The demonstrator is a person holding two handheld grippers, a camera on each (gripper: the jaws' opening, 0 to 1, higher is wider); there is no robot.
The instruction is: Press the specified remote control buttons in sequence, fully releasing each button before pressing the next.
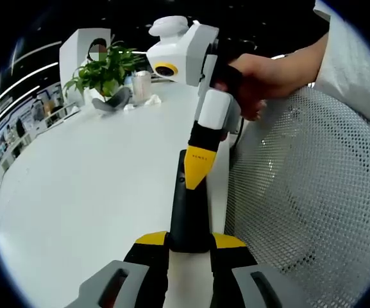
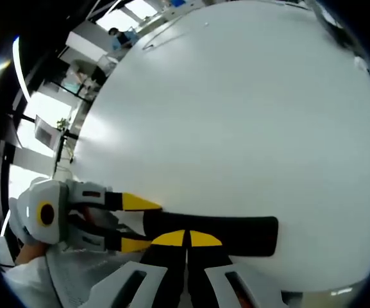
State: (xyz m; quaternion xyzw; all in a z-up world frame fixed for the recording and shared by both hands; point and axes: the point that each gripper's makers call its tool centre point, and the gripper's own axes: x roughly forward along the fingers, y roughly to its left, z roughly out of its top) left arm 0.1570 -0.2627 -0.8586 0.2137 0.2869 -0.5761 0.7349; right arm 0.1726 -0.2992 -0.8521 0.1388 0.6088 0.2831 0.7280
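A: Where was the remote control (image 1: 188,215)?

B: It lay flat on the white bench (image 1: 88,192), a long black bar near the bench's edge. In the left gripper view it ran straight up from between the left hand-held gripper's (image 1: 190,247) yellow tips. In the right gripper view the same remote control (image 2: 220,232) stretched sideways across the bench (image 2: 249,102).

A: And the left hand-held gripper's grip?

B: Its jaws stood narrow, one on each side of the remote's near end, clamping it.

A: The right one?

B: The right hand-held gripper (image 1: 195,168), held in a person's hand (image 1: 255,80), came down from the top of the left gripper view, its yellow tips together and pointing onto the remote's top face. In its own view, the right hand-held gripper (image 2: 186,239) showed both yellow tips meeting, with nothing between them.

A: Anything else around?

B: A potted plant (image 1: 104,70) at the bench's far end, and a white mesh chair (image 1: 313,192) just beside the bench.
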